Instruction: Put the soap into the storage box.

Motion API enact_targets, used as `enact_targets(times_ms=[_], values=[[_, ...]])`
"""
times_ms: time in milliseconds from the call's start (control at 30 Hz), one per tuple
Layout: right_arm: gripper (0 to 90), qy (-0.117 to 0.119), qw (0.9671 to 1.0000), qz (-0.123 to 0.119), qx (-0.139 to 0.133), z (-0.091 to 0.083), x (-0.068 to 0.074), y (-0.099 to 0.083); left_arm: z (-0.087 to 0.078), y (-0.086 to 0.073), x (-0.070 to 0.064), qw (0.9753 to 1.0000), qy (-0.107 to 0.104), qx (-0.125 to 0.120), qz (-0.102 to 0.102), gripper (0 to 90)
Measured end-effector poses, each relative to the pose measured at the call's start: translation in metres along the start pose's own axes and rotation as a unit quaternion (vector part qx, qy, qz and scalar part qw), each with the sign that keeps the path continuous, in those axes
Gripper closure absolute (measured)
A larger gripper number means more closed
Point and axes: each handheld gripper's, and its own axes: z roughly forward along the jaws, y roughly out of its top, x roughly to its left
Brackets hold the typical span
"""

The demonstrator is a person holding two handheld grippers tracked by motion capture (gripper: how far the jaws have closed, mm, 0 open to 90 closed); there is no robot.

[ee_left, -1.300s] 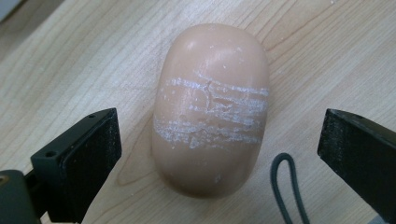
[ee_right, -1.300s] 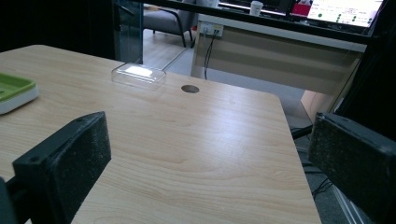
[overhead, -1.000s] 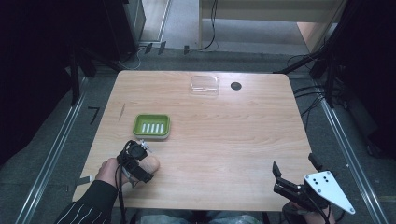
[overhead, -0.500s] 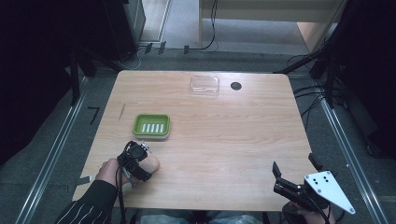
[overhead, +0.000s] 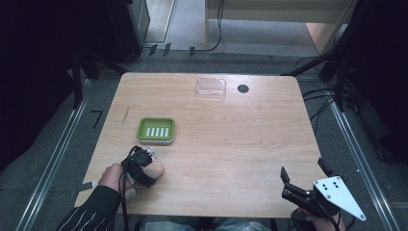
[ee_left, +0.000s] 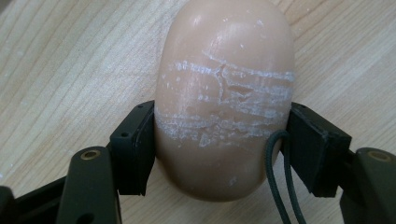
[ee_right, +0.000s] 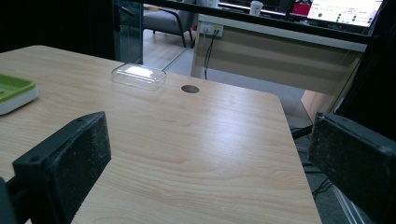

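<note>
Wooden table (overhead: pixel 231 144), high view. Left gripper (overhead: pixel 142 166) at the near-left part, closed on a beige soap (overhead: pixel 153 170) resting on the wood. Green dish (overhead: pixel 156 130) just beyond it, slotted insert up. Clear lid (overhead: pixel 210 87) and a dark grommet (overhead: pixel 243 88) at the far edge, well apart from the soap. Right gripper (overhead: pixel 305 175) at the near-right corner, jaws spread, nothing between them.

Left gripper view. Soap (ee_left: pixel 224 98), oval, with white scuffed bands across its top, lying on the table (ee_left: pixel 70 70). Both jaws press its sides near the lower half. A cable loop hangs in front of the right jaw.

Right gripper view. Jaws wide, empty, over bare table (ee_right: pixel 187 149). Dish (ee_right: pixel 14 93) at the left margin; lid (ee_right: pixel 138 75) and grommet (ee_right: pixel 189 88) farther off.

Step in hand, as judged: grasp made, soap not yet lifted. Next move likely calls for a straight lift and a short carry forward to set the soap flat in the dish; the rounded, smooth bar may slip if grip loosens.
</note>
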Motion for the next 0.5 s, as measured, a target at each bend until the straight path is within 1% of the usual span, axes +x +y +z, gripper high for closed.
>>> enact_targets(times_ms=[100, 167, 233, 500], values=[[0.0, 0.000, 1.0000, 0.000, 0.000, 0.0002, 0.0001, 0.0000, -0.0003, 0.0002, -0.0003, 1.0000, 0.001, 0.002, 0.003, 32.3], [0.0, 0.000, 1.0000, 0.000, 0.000, -0.0001, 0.0001, 0.0000, -0.0005, -0.0003, 0.0000, 1.0000, -0.001, 0.000, 0.004, 32.5], [0.0, 0.000, 1.0000, 0.001, 0.000, -0.0001, 0.0000, 0.0000, -0.0004, -0.0005, 0.0002, 1.0000, 0.002, -0.003, 0.004, 32.7], [0.0, 0.001, 1.0000, 0.001, 0.000, -0.0001, 0.0000, -0.0001, -0.0059, 0.0002, 0.0007, 0.9999, 0.004, -0.014, -0.002, 32.8]])
